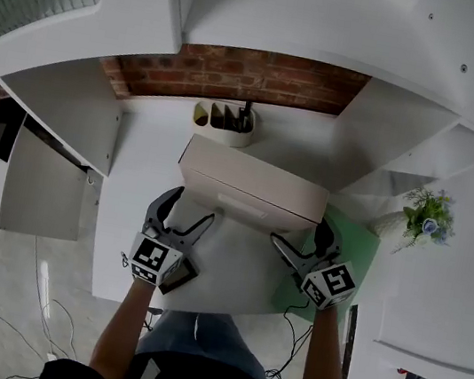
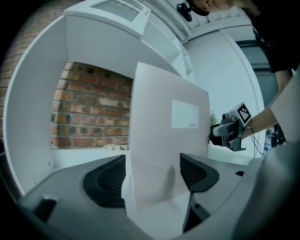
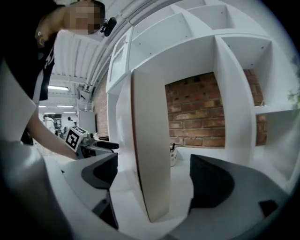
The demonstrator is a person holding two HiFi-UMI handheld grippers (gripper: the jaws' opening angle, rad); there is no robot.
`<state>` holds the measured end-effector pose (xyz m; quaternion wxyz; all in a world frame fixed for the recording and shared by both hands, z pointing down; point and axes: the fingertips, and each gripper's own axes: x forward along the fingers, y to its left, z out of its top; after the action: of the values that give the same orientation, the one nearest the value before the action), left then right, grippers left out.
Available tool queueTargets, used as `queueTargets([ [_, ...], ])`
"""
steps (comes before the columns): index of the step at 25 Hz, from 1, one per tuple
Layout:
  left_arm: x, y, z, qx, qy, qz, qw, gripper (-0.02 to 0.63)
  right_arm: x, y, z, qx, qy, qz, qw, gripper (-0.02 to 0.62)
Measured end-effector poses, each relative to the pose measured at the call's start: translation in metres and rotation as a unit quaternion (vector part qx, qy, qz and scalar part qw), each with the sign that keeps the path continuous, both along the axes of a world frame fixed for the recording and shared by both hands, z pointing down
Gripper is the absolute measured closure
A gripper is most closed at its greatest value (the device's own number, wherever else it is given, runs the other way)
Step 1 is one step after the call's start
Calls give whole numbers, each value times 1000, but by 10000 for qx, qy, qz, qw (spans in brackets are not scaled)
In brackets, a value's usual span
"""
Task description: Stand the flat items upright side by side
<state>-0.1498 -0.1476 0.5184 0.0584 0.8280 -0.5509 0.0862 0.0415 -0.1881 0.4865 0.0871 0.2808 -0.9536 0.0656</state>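
Note:
A flat pale box (image 1: 252, 182) stands upright on its long edge across the white desk (image 1: 134, 212), its label facing me. My left gripper (image 1: 191, 205) is open at the box's left end. In the left gripper view the box (image 2: 164, 140) rises between the spread pads (image 2: 110, 180), and I see no pad pressing on it. My right gripper (image 1: 300, 232) is open at the right end. In the right gripper view the box's narrow edge (image 3: 150, 154) stands between the wide jaws with a gap on each side. No other flat item is in sight.
A white desk organiser (image 1: 223, 121) with pens sits behind the box against the brick wall (image 1: 239, 72). White shelf partitions (image 1: 79, 113) flank the desk bay. A green mat (image 1: 351, 248) lies at the right, with a small potted plant (image 1: 426, 216) beyond it.

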Motion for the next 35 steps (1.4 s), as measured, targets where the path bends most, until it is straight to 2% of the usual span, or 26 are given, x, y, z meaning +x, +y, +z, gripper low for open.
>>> queueTargets([
  [3, 5, 7, -1, -58, -7, 52, 10000, 270, -15, -6, -12, -111, -86, -790, 9968, 117],
  [7, 5, 16, -3, -97, 9, -28, 9999, 270, -43, -8, -21, -224, -193, -1627, 9862, 117],
  [13, 6, 19, -5, -104, 78, -138, 9998, 270, -63, -5, -14, -389, -8, -2352, 9712, 120],
  [16, 1, 21, -6, -117, 106, -212, 9997, 270, -68, -1, -10, -217, 176, -2587, 9656, 208],
  [18, -1, 21, -6, -123, 127, -241, 9996, 270, -67, 0, -10, -58, 270, -2567, 9661, 266],
  [23, -1, 17, -5, -143, 122, -223, 9996, 271, -67, 2, -13, 250, 217, -2256, 9736, 325],
  [30, 7, 8, -9, -103, 136, -39, 9998, 271, -49, 0, -31, 411, 40, -1585, 9865, 339],
  [35, 18, 1, -18, -17, 170, 150, 9997, 271, -20, -20, -56, 612, -14, -641, 9961, 341],
])
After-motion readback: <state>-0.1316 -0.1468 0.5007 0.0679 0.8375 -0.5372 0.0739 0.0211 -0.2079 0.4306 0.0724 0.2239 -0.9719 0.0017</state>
